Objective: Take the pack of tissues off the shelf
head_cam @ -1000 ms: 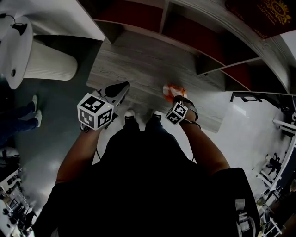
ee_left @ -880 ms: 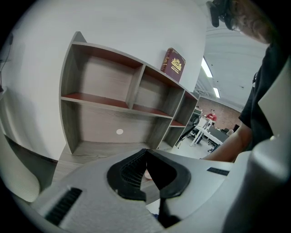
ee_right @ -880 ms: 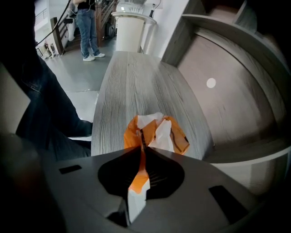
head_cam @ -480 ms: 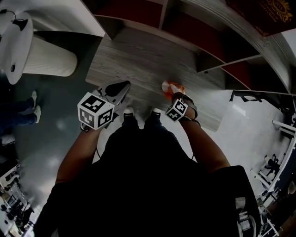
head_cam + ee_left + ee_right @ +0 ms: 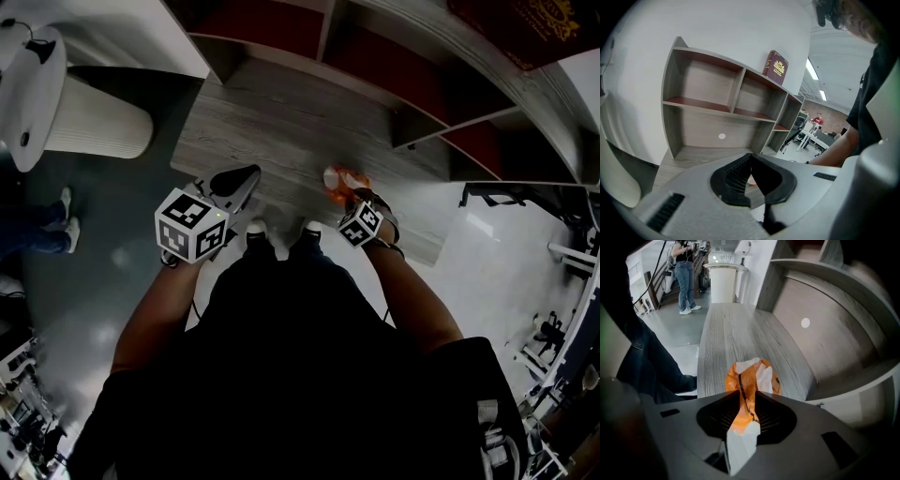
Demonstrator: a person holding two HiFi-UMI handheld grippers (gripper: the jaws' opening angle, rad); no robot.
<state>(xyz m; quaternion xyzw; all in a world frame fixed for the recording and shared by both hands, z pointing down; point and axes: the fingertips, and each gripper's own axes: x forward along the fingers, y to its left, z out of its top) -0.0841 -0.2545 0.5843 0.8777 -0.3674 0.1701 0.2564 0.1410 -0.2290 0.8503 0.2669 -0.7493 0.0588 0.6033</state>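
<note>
Nudged my right gripper slightly far-left since second ago; its jaws now opening, pads still touching pack of tissues between them. Pack over near part of shelf base board, contact unclear. My left gripper jaws clenched, empty.

Grey wooden shelving against white wall; glossy floor, perhaps tiled.
</note>
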